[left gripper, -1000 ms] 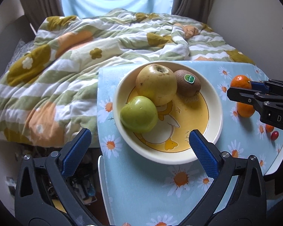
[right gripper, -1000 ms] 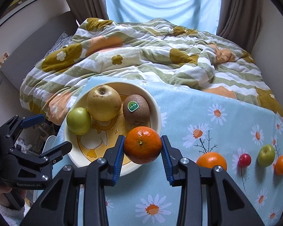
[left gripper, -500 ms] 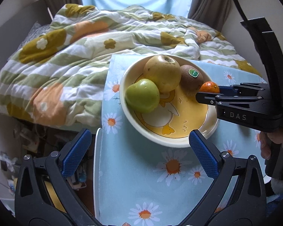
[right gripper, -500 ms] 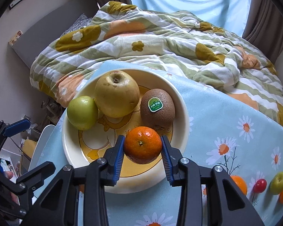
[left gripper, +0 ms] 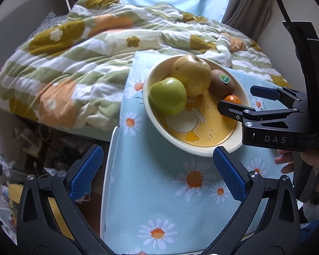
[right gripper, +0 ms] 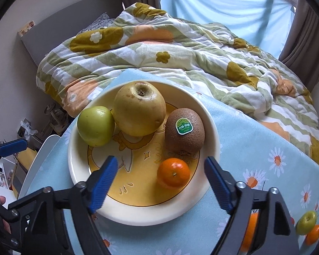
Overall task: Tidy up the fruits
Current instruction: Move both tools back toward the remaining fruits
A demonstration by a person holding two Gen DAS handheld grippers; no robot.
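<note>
The worktop (right gripper: 255, 140) wears a pale blue cloth printed with daisies, and past its far edge lies a bed (right gripper: 180, 48) under a rumpled quilt of green stripes and flowers, with a blue curtain (right gripper: 223, 6) at the window behind.

Just ahead of the right hand-held gripper (right gripper: 160, 182) sits a cream plate (right gripper: 210, 119) with a yellow duck design. The tangerine (right gripper: 173, 172) lies on the plate between the opening jaws, touched by neither pad. Beyond it rests a kiwi (right gripper: 184, 130) with a green sticker, then a large yellow apple (right gripper: 139, 108) and a green apple (right gripper: 95, 125) to its left. Off to the right of the gripper, more small fruits (right gripper: 308, 225) lie on the cloth.

The left hand-held gripper (left gripper: 157, 174) hangs wide and empty, near the plate's edge, tilted downward. A hand (left gripper: 297, 162) grips the right tool's handle.
</note>
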